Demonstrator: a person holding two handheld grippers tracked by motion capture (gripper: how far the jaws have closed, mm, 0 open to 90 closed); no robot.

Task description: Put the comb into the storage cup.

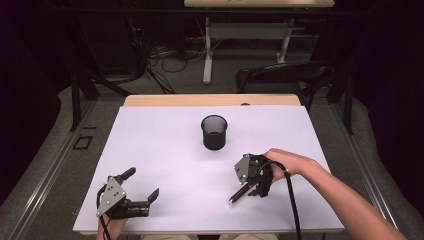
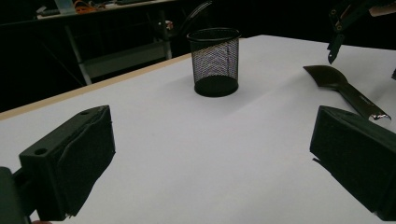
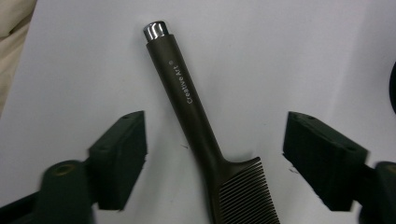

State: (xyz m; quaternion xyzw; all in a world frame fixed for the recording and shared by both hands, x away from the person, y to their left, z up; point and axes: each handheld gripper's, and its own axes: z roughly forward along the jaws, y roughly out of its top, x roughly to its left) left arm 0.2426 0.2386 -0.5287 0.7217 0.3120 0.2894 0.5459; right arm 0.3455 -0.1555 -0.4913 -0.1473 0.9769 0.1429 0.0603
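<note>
A dark comb-like tool [image 3: 194, 112] with a ribbed head and a silver-capped handle lies flat on the white table [image 1: 165, 150]. My right gripper [image 3: 222, 151] hovers over it, open. Its jaws stand on either side of the neck where handle meets head, and neither pad touches it. In the high view the right gripper [image 1: 252, 186] sits at the table's right front, the tool's handle [image 1: 236, 197] pointing out toward the front edge. My left gripper [image 1: 142, 184] rests open at the front left, nothing between its jaws. The left gripper view [image 2: 215, 140] looks toward the tool [image 2: 341, 84].
A black mesh pen cup [image 1: 214, 132] stands upright at the table's middle, behind both grippers, and appears in the left gripper view [image 2: 215, 60]. Beyond the far wooden edge [image 1: 210, 100] are a dark chair [image 1: 280, 75] and another desk's legs.
</note>
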